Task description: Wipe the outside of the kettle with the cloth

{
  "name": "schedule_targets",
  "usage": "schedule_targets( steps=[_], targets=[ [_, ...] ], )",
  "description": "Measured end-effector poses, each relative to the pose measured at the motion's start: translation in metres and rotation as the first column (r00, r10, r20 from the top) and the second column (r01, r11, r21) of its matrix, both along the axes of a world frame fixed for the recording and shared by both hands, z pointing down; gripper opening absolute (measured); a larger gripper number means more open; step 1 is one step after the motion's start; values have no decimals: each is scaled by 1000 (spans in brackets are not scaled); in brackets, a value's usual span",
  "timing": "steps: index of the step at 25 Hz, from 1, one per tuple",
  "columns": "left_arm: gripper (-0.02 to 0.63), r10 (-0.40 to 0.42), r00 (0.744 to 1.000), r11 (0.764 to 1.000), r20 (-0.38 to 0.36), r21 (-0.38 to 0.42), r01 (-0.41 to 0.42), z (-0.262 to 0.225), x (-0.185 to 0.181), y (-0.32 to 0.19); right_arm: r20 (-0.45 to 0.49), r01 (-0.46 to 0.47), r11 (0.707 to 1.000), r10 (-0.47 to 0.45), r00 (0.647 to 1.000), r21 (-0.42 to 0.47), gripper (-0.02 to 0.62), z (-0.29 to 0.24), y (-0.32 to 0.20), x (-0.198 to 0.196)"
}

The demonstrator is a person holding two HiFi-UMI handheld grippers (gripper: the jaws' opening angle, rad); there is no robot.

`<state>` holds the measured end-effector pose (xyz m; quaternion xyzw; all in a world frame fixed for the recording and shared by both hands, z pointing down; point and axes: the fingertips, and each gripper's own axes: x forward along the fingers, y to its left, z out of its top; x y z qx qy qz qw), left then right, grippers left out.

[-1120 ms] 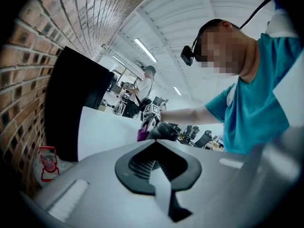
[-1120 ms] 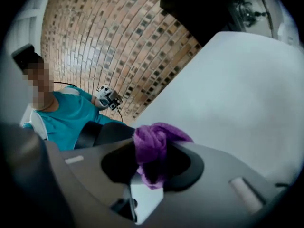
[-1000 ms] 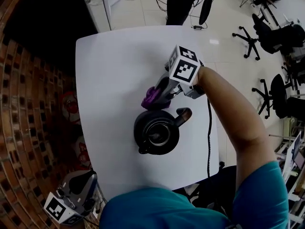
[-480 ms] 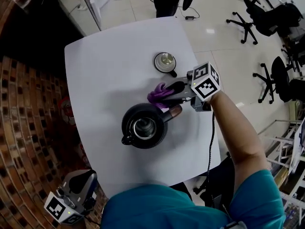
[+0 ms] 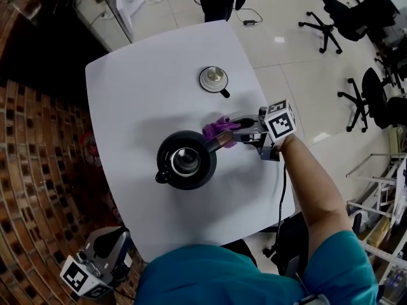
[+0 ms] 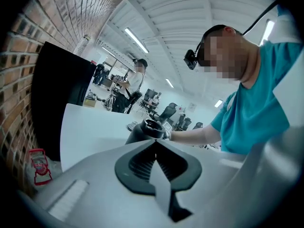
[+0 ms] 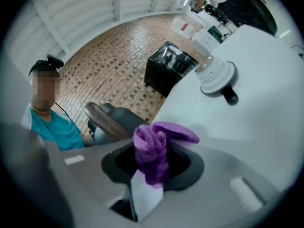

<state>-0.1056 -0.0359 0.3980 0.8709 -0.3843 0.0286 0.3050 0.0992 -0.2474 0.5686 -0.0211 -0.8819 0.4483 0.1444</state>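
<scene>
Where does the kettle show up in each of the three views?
Head view: the kettle is mid-table, just left of the cloth.
Left gripper view: it is at the centre of the picture, standing on the table.
Right gripper view: it is left of centre, behind the cloth, with its handle nearest the camera.
Shared landmark: the white table, which all three views show.
</scene>
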Motion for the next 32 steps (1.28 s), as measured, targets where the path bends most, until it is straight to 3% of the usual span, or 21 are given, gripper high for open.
schedule_targets(
  steps=[6,12,19,21,26,32],
  targets=[
    [0,3,1000,1000,14,17,-3,-2,0,7,74,-159,987,159,984,-2,115,-4,17,12],
    [0,4,1000,1000,3,25,-4,-11,6,13,82,-272,962,273,959,-15,117,-8,36,9],
    [0,-17,1000,997,-11,80,17,-22,0,13,79,-283,958,285,955,-33,117,-18,71,5],
    [0,-9,1000,998,-26,65,11,-19,1,18,70,-294,955,296,952,-42,117,-20,78,3],
    [0,3,1000,996,-7,90,-3,-11,-14,33,48,-304,951,307,950,-59,117,-24,102,-1],
    [0,-15,999,991,-40,130,20,-27,-24,38,-2,-240,967,241,971,-89,117,-21,145,-30]
  ],
)
